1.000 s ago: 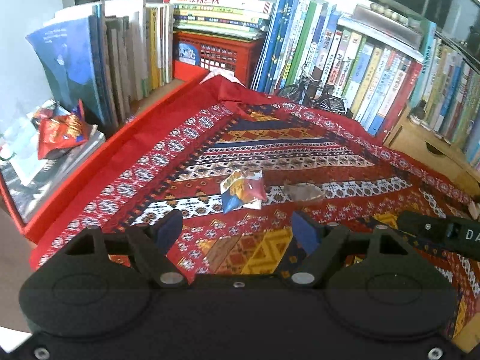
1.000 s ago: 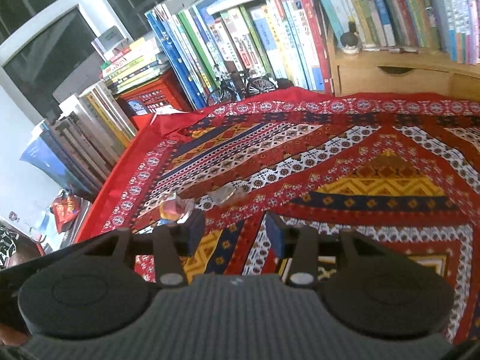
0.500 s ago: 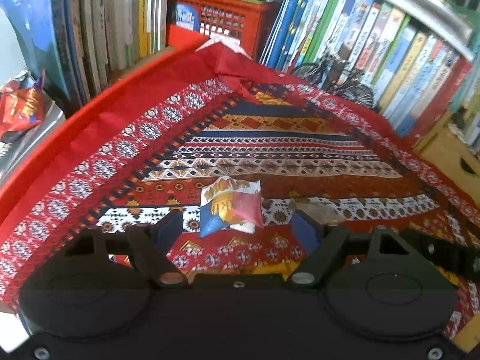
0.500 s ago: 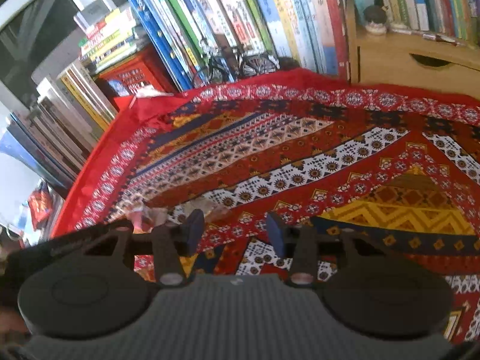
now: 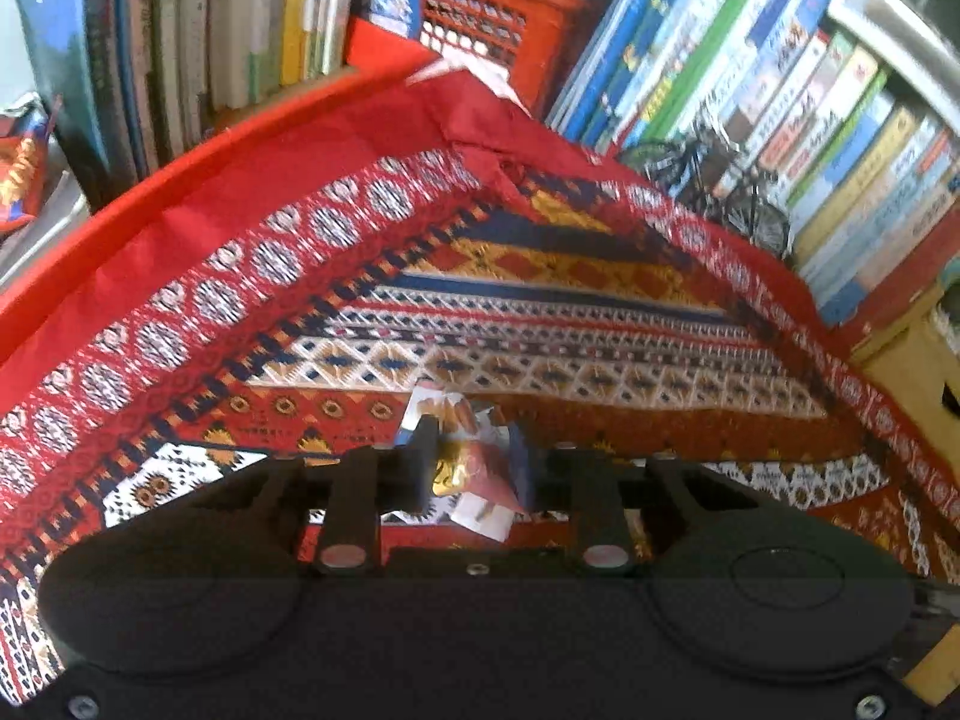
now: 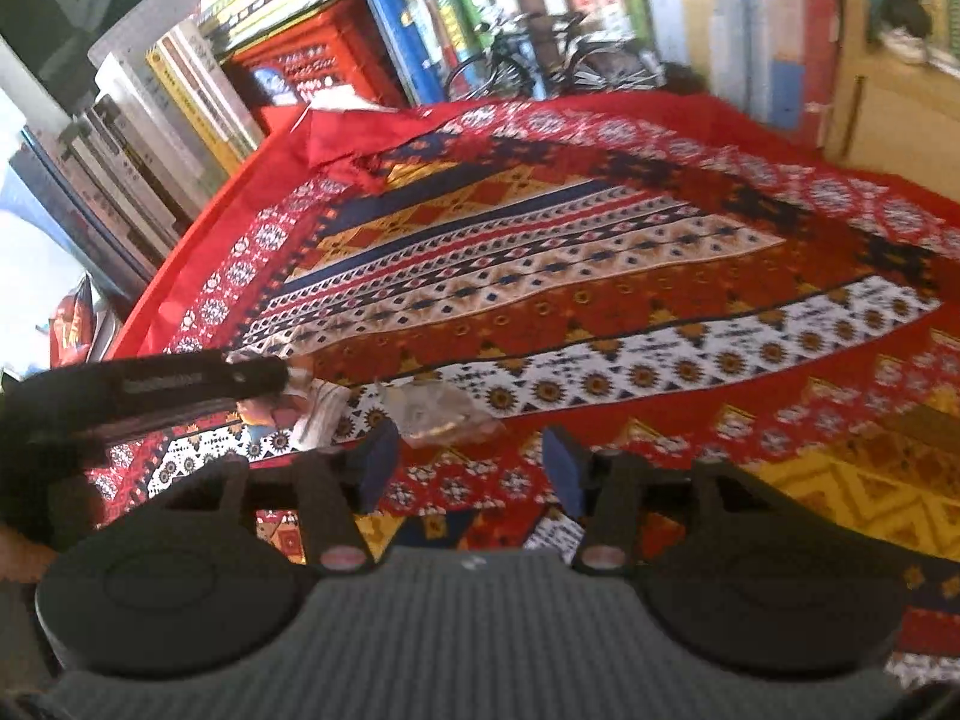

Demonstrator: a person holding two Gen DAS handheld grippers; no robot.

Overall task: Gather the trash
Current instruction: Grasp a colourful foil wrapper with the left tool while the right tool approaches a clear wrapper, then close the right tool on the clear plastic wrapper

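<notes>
A crumpled colourful wrapper (image 5: 480, 474) lies on the patterned red cloth (image 5: 540, 324). My left gripper (image 5: 474, 468) has its two fingers pressed against the wrapper's sides, shut on it. In the right wrist view that gripper (image 6: 180, 384) reaches in from the left, with the colourful wrapper (image 6: 288, 408) at its tip. A clear crumpled plastic wrapper (image 6: 438, 411) lies beside it on the cloth (image 6: 600, 276). My right gripper (image 6: 471, 465) is open just short of the clear wrapper, with nothing between its fingers.
Rows of upright books (image 5: 750, 78) wall the cloth at the back and left. A red crate (image 5: 480, 6) stands in the far corner and a model bicycle (image 6: 540, 60) before the books. A red snack bag (image 5: 21, 174) lies off the left edge. A wooden cabinet (image 6: 888, 114) stands at right.
My left gripper moved forward over the colourful wrapper and its fingers closed onto it. My right gripper moved forward and left, nearer the clear wrapper, and stayed open.
</notes>
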